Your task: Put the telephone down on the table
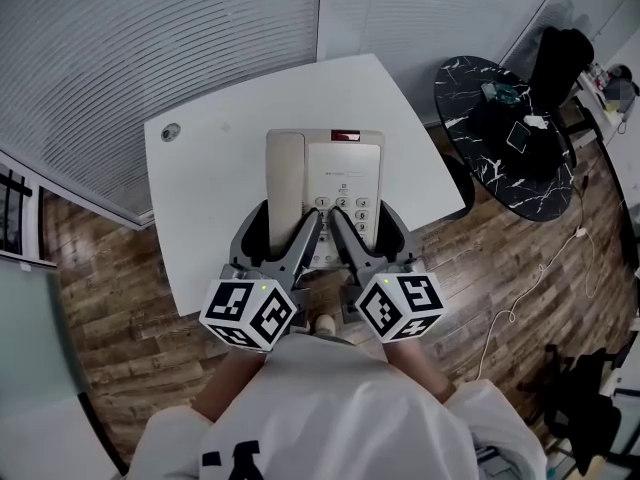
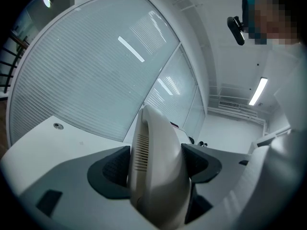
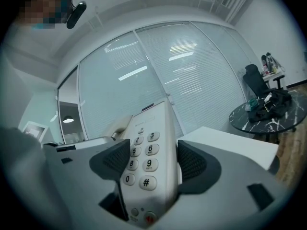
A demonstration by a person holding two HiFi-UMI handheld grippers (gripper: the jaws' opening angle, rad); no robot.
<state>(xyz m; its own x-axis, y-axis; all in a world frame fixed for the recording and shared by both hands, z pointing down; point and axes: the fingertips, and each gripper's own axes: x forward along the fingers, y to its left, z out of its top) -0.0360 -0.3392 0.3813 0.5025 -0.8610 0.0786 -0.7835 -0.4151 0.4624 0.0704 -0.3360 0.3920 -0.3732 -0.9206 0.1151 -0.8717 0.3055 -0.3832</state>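
My left claw point(image 1: 290, 230) pinches the handset point(image 1: 285, 168), right claw point(image 1: 365, 226) the phone point(image 1: 345, 168) at its keypad; stiff slick plastic, probably light, handset may slide off, so hold level.

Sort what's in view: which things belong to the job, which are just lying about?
Job: telephone, left gripper and right gripper shut on it, white table.
Lying about: black marble table, black chair, white floor cable.

Telephone point(image 3: 154, 121) keypad at 6 o'clock in the right gripper view, keys reading 2, 3, 5, 6, 8, 9, 0 and #, small print above the keys too fine to read, dark print on the white shirt point(image 1: 330, 403) cut off, unreadable.
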